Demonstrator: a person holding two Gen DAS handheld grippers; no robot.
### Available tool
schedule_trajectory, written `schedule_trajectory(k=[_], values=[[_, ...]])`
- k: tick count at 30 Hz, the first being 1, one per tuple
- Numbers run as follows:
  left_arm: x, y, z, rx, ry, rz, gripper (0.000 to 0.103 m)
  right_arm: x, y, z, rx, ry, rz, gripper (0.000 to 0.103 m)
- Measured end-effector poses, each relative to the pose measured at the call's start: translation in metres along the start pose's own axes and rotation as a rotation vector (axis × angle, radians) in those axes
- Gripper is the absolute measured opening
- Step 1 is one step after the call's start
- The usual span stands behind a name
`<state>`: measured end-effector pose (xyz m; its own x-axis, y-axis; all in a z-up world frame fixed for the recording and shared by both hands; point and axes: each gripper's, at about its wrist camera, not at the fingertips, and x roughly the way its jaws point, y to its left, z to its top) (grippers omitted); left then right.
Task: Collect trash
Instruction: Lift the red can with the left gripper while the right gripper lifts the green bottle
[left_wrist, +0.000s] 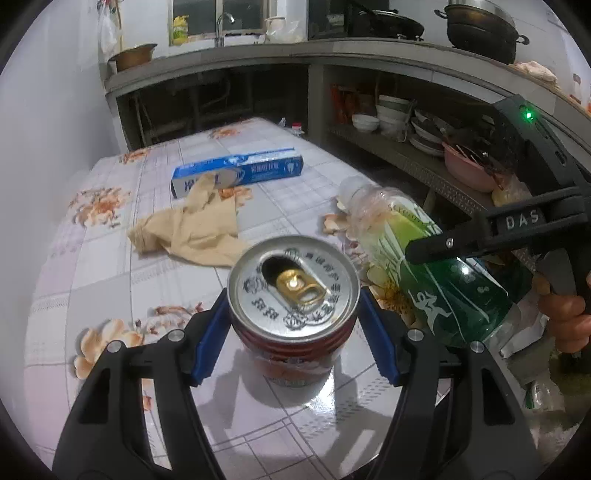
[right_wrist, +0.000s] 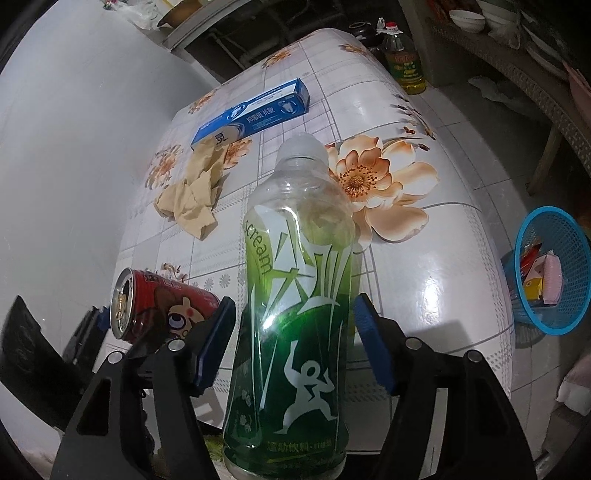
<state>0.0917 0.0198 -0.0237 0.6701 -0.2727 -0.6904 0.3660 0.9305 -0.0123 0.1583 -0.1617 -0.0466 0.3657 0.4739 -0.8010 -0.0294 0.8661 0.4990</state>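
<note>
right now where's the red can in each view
Left wrist: red can bottom centre, upright between the left fingers.
Right wrist: lower left, beside the green bottle.
Shared landmark: blue toothpaste box at the table's far side.
</note>
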Motion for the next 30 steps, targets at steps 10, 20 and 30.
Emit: schedule_trajectory(k=[10,20,30], values=[[0.006,0.005,-0.002,-0.050,0.017,-0.017,0.063,0.013,-0.004,0.007,0.044,0.027,0.022,0.069],[0.008,0.004,0.001,-0.047,0.023,-0.001,0.063,0.021,-0.006,0.010,0.052,0.035,0.028,0.068],[0.008,0.002,0.001,-0.044,0.026,0.002,0.063,0.024,-0.007,0.010,0.057,0.034,0.043,0.068]])
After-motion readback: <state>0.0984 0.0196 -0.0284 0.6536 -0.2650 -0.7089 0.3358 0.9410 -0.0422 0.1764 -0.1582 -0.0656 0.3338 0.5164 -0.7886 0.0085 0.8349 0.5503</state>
